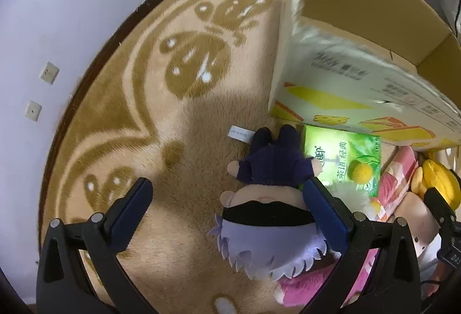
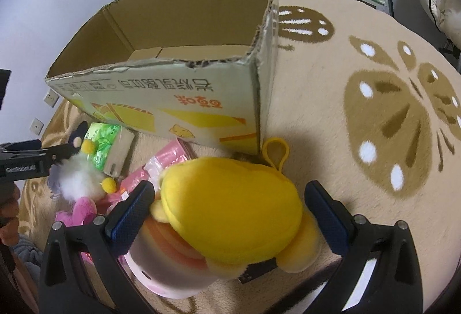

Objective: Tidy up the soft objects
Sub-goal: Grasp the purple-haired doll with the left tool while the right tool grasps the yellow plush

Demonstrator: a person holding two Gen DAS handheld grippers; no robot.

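Wide-spread right gripper (image 2: 227, 216) flanks a rounded yellow plush (image 2: 230, 210) at frame centre. Left gripper (image 1: 230, 216), also spread, brackets a lavender-haired doll (image 1: 270, 210) on fuzzy carpet (image 1: 173, 141). Corrugated cardboard box (image 2: 178, 95) stands above.

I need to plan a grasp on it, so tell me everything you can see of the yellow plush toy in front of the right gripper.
The yellow plush toy is a rounded, soft fabric figure with paler yellow-orange parts along its lower edge and a yellow hanging loop at its far end. It lies on the patterned rug just in front of the cardboard box, partly over a pink-and-white object. It sits between the open fingers of the right gripper, ungripped.
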